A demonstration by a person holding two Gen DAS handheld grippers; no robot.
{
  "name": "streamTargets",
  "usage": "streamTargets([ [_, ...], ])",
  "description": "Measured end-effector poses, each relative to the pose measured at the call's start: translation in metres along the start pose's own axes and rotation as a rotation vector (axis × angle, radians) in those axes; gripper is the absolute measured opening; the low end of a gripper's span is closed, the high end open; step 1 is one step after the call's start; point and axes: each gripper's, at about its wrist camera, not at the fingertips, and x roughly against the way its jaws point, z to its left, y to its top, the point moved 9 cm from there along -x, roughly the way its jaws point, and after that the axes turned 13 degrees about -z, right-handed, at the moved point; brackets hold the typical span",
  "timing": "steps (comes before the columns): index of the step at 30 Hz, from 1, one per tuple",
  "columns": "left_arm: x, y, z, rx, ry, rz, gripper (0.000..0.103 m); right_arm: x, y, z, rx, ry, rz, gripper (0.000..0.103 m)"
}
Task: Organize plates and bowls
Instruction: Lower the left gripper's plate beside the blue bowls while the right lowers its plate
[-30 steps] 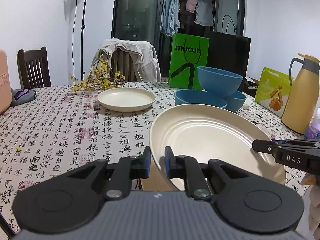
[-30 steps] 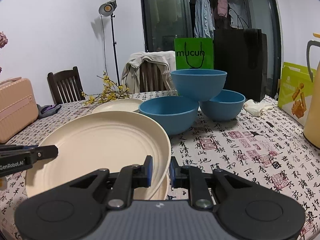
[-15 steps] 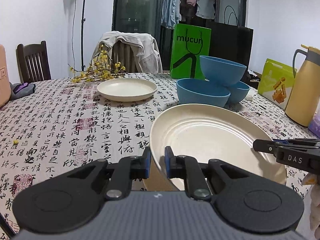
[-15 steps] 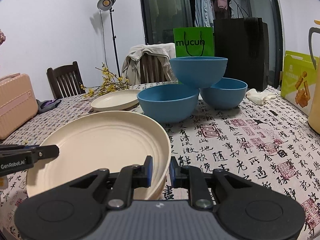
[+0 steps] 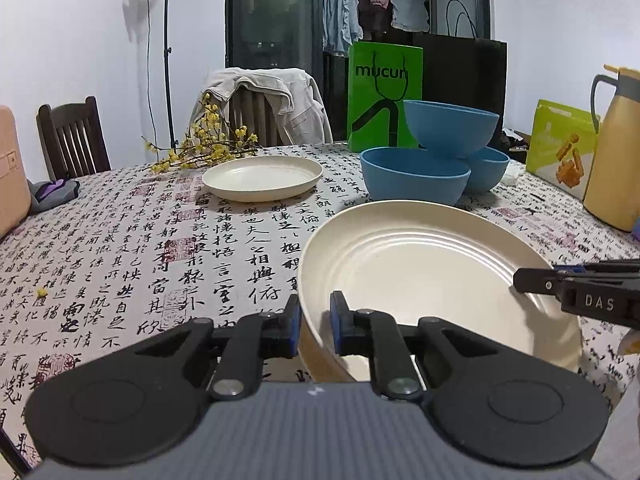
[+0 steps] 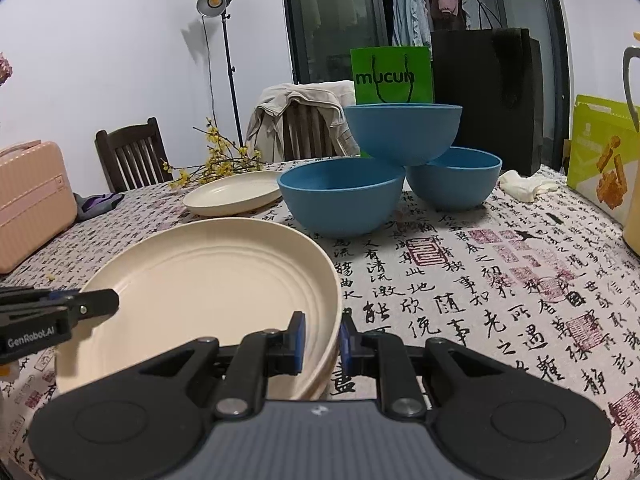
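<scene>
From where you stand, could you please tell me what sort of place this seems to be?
Most likely a home dining room: a table under a calligraphy-print tablecloth set with cream plastic plates and blue plastic bowls, dark wooden chairs around it, and clothes hanging behind the glass door.

Desk cloth (image 5: pixel 120 248): white w/ black calligraphy chars, faint red seal stamps. Large plate (image 5: pixel 432 264): cream, concentric ridges. Small plate (image 5: pixel 262 176): cream, plain. Three bowls (image 6: pixel 340 196): matte blue. Left hand-held gripper (image 5: pixel 315 322): black w/ blue pads. Right hand-held gripper (image 6: pixel 322 338): same. Bag (image 5: pixel 384 92): bright green, black lettering. Jug (image 5: pixel 614 148): yellow, grey handle. Case (image 6: pixel 32 200): pink.
</scene>
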Motion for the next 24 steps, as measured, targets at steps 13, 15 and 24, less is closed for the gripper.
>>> streamTargets([
  [13, -0.004, -0.01, -0.005, -0.076, 0.034, -0.013, 0.017, -0.005, -0.006, 0.006, 0.109, -0.037, -0.032, 0.017],
  [15, -0.004, -0.012, -0.006, -0.083, 0.035, -0.014, 0.017, -0.006, -0.008, 0.006, 0.109, -0.038, -0.027, 0.017],
  [24, -0.005, -0.019, -0.009, -0.139, 0.065, -0.024, 0.017, -0.008, -0.016, 0.009, 0.156, -0.047, -0.036, 0.018],
])
